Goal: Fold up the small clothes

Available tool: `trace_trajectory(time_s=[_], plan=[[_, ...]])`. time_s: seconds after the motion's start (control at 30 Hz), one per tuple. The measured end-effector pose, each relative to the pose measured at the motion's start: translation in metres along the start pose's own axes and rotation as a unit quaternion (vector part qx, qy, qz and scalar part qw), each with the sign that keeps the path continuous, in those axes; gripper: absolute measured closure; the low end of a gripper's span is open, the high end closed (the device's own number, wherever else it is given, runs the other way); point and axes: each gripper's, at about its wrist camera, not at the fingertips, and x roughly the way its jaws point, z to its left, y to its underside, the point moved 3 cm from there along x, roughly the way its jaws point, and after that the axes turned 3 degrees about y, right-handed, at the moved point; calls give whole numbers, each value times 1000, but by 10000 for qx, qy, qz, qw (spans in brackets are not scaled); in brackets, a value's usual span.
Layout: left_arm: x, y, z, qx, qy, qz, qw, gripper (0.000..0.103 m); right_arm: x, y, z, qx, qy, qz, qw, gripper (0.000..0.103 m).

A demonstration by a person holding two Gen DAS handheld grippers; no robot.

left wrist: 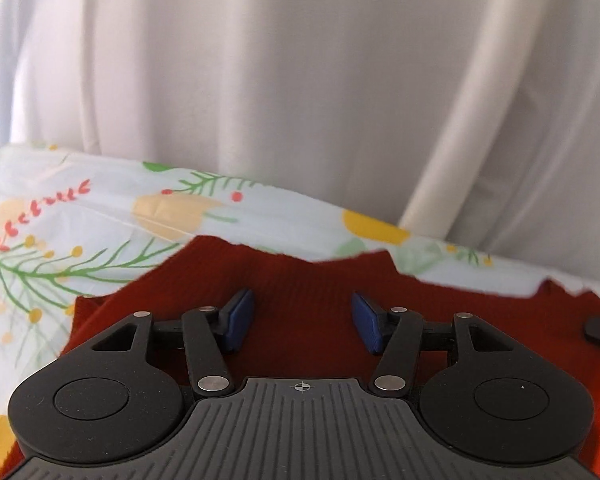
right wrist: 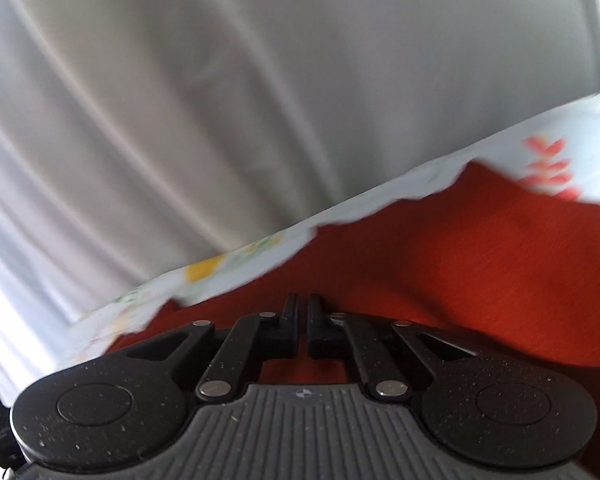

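Here, both tools sit low over the rust-red ribbed knit garment (left wrist: 300, 280), which lies spread on the floral-print plastic-covered surface (left wrist: 80, 216).
The left hand-held gripper (left wrist: 302, 322) is spread, pinching nothing; the right hand-held gripper (right wrist: 303, 326) is pressed together, apparently empty. Best to pinch one edge layer cleanly before folding.

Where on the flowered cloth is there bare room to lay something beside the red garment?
In the left wrist view, the flowered tablecloth lies bare left of the red knit garment, and in a thin strip between its far edge and the white curtain. The middle is crowded: the garment lies under the left gripper and right gripper.
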Motion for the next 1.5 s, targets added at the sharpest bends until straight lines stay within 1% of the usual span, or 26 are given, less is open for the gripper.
trace_trajectory(time_s=[0.07, 0.1, 0.2, 0.23, 0.27, 0.3, 0.37, 0.4, 0.47, 0.5, 0.53, 0.57, 0.63, 0.7, 0.77, 0.8, 0.83, 0.87, 0.9, 1.0, 1.13, 1.17, 1.23, 1.33, 1.43, 1.5], plan=[[0, 1, 3, 29, 78, -3, 10000, 44, -5, -14, -18, -255, 431, -260, 9984, 103], [0, 1, 5, -6, 103, -9, 9999, 43, -7, -19, -26, -246, 553, -322, 9976, 103], [-1, 1, 1, 58, 82, 9, 9999, 42, -17, -23, -46, 62, 587, -400, 9975, 103], [-1, 1, 1, 66, 88, 12, 9999, 42, -20, -21, -42, -40, 690, -394, 9968, 103], [-1, 1, 1, 61, 114, 14, 9999, 40, -25, -16, -33, -243, 765, -371, 9961, 98], [-2, 1, 1, 54, 146, 15, 9999, 39, -30, -11, -25, -442, 712, -342, 9959, 92], [-1, 2, 1, 53, 186, 20, 9998, 37, -41, 3, -14, -701, 272, -264, 9968, 84], [-1, 2, 0, 66, 189, 26, 9998, 36, -47, 10, -11, -873, 225, -255, 9956, 83], [0, 2, -1, 121, 211, 44, 9997, 32, -57, 19, -17, -1179, 404, -357, 9916, 83], [0, 2, -3, 161, 240, 58, 9996, 28, -60, 19, -24, -1213, 498, -441, 9904, 88], [1, 2, -4, 209, 241, 72, 9995, 28, -64, 18, -31, -1187, 548, -510, 9901, 94], [1, 3, -5, 255, 217, 81, 9994, 28, -65, 16, -36, -1186, 713, -573, 9887, 103], [-1, 4, -6, 273, 183, 60, 9994, 28, -70, 14, -38, -1403, 1345, -775, 9779, 103], [-5, 5, -4, 259, 189, 55, 9995, 28, -77, 16, -38, -1475, 1878, -803, 9677, 101], [-15, 5, -2, 356, 199, 60, 9992, 28, -89, 18, -40, -1444, 1970, -759, 9667, 101], [-21, 6, 0, 481, 89, 41, 9988, 23, -94, 19, -40, -1436, 1988, -706, 9669, 97], [-27, 7, 4, 605, -215, 27, 9979, 19, -102, 20, -37, -1410, 1938, -672, 9685, 95], [-33, 9, 12, 661, -520, -1, 9965, 14, -112, 23, -35, -1345, 1777, -639, 9728, 89], [-39, 11, 22, 627, -621, -20, 9961, 14, -121, 26, -32, -1261, 1576, -605, 9775, 83], [-59, 15, 54, 175, -685, 85, 9975, 10, -143, 41, -24, -1213, 1174, -490, 9844, 80], [-89, 25, 89, -304, -967, 295, 9944, 12, -154, 64, -8, -1225, 891, -210, 9882, 80], [-98, 29, 96, -440, -953, 346, 9939, 13, -158, 69, -2, -1234, 777, -158, 9892, 80], [-116, 36, 109, -869, -715, 416, 9928, 14, -162, 79, 10, -1317, 620, -83, 9893, 80], [-139, 49, 115, -1481, 23, 599, 9871, 14, -167, 90, 27, -1524, 470, 55, 9872, 80], [-148, 61, 115, -1968, 596, 817, 9752, 14, -168, 99, 40, -1646, 313, 204, 9857, 80], [-149, 69, 116, -2297, 819, 956, 9651, 16, -169, 105, 49, -1725, 216, 280, 9844, 80]])
